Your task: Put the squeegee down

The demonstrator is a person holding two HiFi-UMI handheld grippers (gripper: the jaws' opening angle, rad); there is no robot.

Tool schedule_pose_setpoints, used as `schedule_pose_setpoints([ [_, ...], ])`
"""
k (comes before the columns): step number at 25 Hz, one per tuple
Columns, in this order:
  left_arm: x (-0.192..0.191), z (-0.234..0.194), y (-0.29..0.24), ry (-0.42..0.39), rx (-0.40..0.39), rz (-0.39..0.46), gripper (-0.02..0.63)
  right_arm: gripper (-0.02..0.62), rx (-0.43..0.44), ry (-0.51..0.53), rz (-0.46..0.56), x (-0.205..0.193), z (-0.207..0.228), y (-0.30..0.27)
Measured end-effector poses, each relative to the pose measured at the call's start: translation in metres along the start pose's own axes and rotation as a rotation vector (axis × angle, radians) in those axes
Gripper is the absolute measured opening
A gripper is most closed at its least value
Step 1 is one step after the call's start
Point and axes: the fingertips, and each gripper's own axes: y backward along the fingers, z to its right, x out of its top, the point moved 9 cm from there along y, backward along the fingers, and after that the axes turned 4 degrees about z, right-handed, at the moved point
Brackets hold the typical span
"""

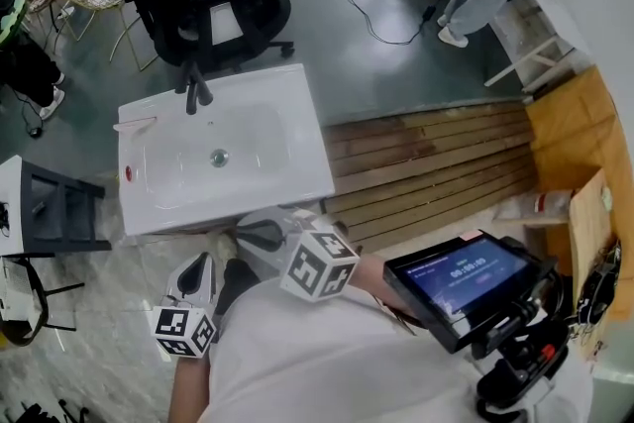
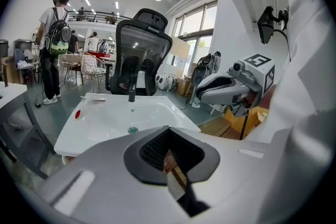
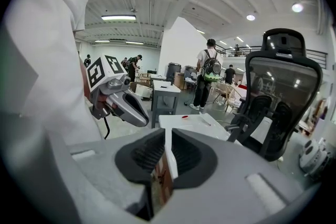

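White top (image 1: 327, 362), grey left tool (image 1: 202, 261) and right tool (image 1: 245, 235), black-and-white marker cubes (image 1: 319, 264)

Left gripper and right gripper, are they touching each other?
Apart. The left gripper view shows the right gripper off to the side, with open room between it and the left gripper.

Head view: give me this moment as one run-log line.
left hand-held gripper shut, empty | right hand-held gripper jaws slightly apart, empty | both held just short of sink
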Motion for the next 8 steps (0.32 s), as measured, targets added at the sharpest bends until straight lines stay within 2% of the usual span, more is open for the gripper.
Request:
schedule_pose_setpoints([
  [8, -0.004, -0.014, 0.012, -0.01, -0.01, -0.008, 0.008, 0.04, -0.021, 0.018, -0.019, 0.007, -0.013, -0.011],
])
